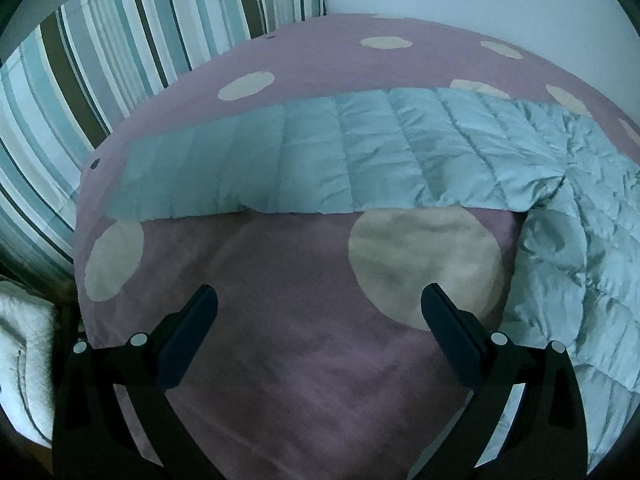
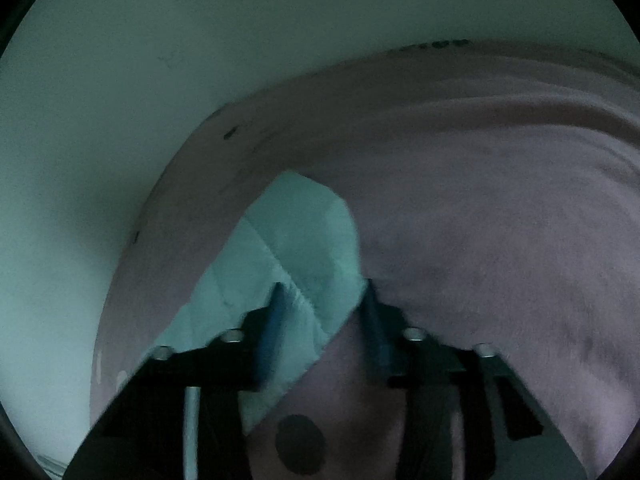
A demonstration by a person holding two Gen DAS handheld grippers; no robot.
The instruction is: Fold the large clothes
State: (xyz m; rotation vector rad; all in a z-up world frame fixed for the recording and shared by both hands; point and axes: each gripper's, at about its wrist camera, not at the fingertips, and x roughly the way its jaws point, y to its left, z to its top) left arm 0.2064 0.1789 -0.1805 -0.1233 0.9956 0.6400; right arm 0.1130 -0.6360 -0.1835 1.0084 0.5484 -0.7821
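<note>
A pale blue quilted puffer garment (image 1: pixel 360 160) lies across a pink bedspread with cream dots (image 1: pixel 280 360); one long part stretches left, the bulk is crumpled at the right. My left gripper (image 1: pixel 320 304) is open and empty, hovering over the bedspread in front of the garment's near edge. In the right wrist view, a corner of the same blue garment (image 2: pixel 304 240) lies between the fingers of my right gripper (image 2: pixel 322 292), over the pink bedspread (image 2: pixel 500 240). The fingers stand somewhat apart around the fabric; whether they pinch it is unclear.
Striped pillows (image 1: pixel 100 80) stand at the back left. A white fluffy blanket (image 1: pixel 24 360) lies at the left edge beside the bed. A plain pale wall (image 2: pixel 100 140) runs along the far side of the bed.
</note>
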